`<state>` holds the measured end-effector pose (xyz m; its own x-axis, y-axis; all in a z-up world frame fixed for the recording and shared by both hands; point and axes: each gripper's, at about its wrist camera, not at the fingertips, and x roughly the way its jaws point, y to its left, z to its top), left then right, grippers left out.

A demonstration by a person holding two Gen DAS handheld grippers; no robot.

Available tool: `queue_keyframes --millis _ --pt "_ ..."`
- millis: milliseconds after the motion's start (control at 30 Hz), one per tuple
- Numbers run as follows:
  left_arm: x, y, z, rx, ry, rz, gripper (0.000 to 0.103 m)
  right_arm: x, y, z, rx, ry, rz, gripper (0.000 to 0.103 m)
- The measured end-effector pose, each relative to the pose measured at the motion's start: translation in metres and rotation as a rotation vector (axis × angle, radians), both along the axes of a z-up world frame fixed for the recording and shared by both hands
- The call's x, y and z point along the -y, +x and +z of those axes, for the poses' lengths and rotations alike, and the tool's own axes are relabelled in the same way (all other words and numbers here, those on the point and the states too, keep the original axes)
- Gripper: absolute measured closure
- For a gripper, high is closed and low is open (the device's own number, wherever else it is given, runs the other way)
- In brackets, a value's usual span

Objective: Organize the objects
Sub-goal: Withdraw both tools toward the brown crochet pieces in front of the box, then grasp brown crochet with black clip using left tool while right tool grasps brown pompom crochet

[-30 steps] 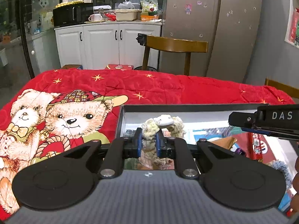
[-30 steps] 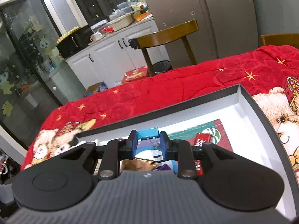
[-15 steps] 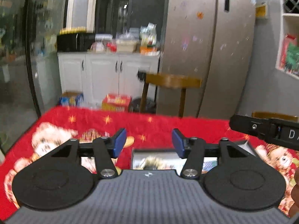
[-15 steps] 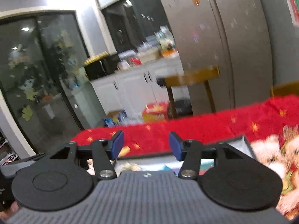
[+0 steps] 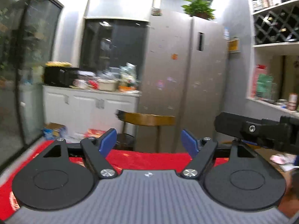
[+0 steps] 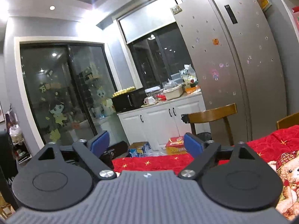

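My left gripper [image 5: 149, 141] is open and empty, raised and pointing at the kitchen above the red quilt [image 5: 149, 160]. My right gripper [image 6: 146, 142] is open and empty too, raised over the red bear-print quilt [image 6: 280, 141]. The right gripper's black body [image 5: 261, 132] shows at the right edge of the left wrist view. The box and the objects in it are out of view in both cameras.
A wooden chair [image 5: 147, 119] stands behind the table, also in the right wrist view [image 6: 213, 113]. Behind it are a silver fridge [image 6: 233, 65], white cabinets [image 6: 158, 123] with a cluttered counter, and boxes on the floor [image 6: 175, 146].
Both grippers let go of their items, the plush toy on the left and a small blue item on the right, opened wide, and tilted up and away from the box.
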<state>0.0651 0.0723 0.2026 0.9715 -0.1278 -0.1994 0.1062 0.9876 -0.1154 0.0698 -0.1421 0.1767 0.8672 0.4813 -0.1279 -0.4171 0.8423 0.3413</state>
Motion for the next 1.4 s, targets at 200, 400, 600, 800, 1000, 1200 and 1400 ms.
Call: queue_keyframes --millis 200,400,600,800,1000,1200,1400 --pt "0.012 -0.038 0.005 0.003 -0.060 -0.092 0.023 0.029 -0.026 0.012 -0.020 0.004 0.050 0.005" --pt "0.029 -0.072 0.002 0.012 -0.049 -0.093 0.023 0.040 -0.042 0.003 -0.001 0.013 0.044 0.002" --pt "0.036 -0.098 -0.027 0.007 -0.013 -0.049 0.022 0.048 -0.039 -0.028 -0.066 0.025 0.064 0.002" --pt "0.042 -0.095 -0.097 -0.048 0.051 -0.075 0.022 0.045 -0.029 -0.076 -0.168 0.013 0.031 0.002" --pt "0.045 -0.076 -0.159 -0.175 0.073 -0.108 0.022 0.041 -0.015 -0.114 -0.223 -0.008 0.003 0.003" --pt "0.055 -0.072 -0.183 -0.200 0.164 -0.122 0.022 0.032 -0.011 -0.146 -0.298 -0.044 0.073 0.004" --pt "0.062 -0.058 -0.198 -0.256 0.215 -0.123 0.022 0.025 -0.006 -0.168 -0.346 -0.107 0.075 0.007"
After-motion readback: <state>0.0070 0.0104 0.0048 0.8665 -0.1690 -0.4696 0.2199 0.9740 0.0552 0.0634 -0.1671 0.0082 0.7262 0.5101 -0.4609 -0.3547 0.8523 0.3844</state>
